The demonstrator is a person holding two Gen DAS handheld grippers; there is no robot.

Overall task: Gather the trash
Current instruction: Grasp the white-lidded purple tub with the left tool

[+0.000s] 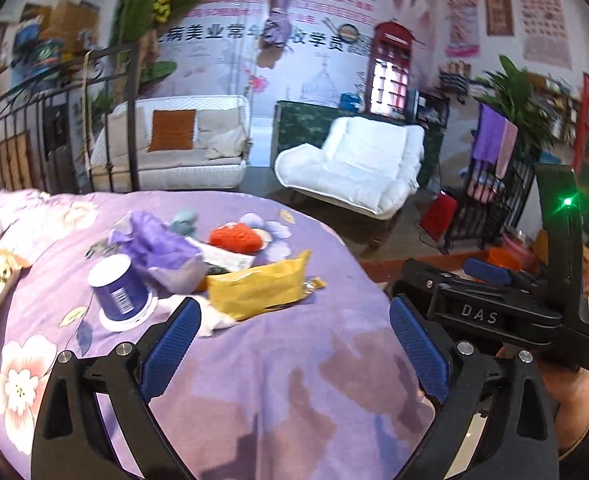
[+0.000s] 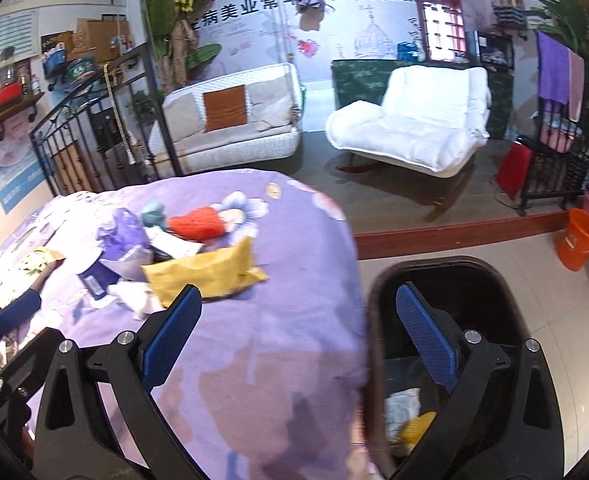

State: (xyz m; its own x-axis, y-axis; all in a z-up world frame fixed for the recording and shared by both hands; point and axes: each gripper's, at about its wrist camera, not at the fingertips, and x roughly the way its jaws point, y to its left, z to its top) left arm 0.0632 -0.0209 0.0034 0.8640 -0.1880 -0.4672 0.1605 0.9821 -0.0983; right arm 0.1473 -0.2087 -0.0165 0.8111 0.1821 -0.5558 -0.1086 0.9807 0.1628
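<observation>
Beside the purple bedspread (image 2: 262, 344), a black bin (image 2: 490, 280) is already holding what look like two scraps. Both the left gripper (image 1: 294, 340) and right gripper (image 2: 306, 324) are hanging wide open, empty. Beyond them, the trash pile (image 1: 198, 264) is still waiting on the bedspread.

The bed sheet (image 1: 278, 380) is soft matt cloth, purple with printed flowers. On it the yellow wrapper (image 1: 254, 288) looks like crinkled plastic film, the upturned blue cup (image 1: 120, 294) smooth and slightly glossy. Each hand-held gripper (image 1: 294, 344) is matt black plastic with rough, textured blue pads (image 1: 172, 344) and shiny metal screws. The bin (image 2: 490, 280) is dark, smooth plastic
</observation>
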